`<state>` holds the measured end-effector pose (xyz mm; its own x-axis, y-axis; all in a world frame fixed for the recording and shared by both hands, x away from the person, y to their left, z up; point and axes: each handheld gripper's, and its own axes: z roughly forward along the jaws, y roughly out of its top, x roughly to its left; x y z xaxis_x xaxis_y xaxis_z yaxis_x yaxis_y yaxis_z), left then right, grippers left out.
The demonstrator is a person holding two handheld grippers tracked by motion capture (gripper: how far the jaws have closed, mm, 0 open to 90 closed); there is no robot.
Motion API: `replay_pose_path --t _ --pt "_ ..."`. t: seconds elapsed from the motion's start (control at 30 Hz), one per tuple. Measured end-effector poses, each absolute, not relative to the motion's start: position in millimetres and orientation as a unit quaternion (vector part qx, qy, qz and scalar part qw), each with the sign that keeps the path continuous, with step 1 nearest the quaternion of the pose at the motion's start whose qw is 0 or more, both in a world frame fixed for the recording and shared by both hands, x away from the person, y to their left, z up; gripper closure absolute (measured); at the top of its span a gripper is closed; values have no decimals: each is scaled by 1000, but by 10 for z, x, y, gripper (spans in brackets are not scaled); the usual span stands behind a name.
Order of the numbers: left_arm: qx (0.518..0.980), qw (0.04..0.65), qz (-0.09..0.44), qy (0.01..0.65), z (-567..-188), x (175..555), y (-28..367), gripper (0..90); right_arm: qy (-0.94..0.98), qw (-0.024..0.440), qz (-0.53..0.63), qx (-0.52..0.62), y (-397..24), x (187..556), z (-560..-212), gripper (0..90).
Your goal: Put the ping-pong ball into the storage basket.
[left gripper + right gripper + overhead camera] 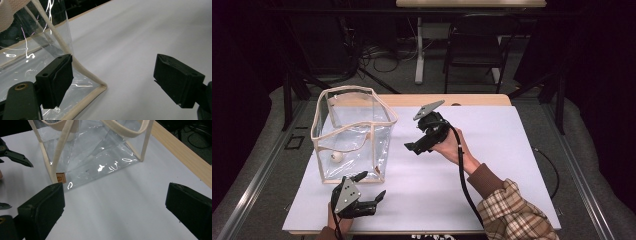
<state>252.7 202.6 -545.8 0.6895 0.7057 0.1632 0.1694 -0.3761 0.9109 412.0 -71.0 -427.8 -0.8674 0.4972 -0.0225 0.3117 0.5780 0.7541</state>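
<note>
Dark room, white sheet (472, 150) over the wooden table; chair and cables behind. Clear plastic bag (353, 132) with cream trim stands upright at the sheet's left, mouth open upward, a small white ball (336, 156) inside on its floor. My left gripper (373, 185) sits at the bag's near corner, jaws wide apart, holding nothing, one jaw just beside the corner trim (85, 72). My right gripper (411, 147) hangs right of the bag, pointing toward it, jaws spread and empty. Left is nearer. Small tan label (60, 178) on one lower corner; its mark is too small to read.
</note>
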Motion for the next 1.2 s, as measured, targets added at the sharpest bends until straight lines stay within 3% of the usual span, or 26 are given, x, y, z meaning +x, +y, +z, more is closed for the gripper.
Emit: replay_pose_path --t 1.2 --pt "781 484 279 279 -5459 2525 2021 159 867 135 404 258 -1359 3635 -4674 0"
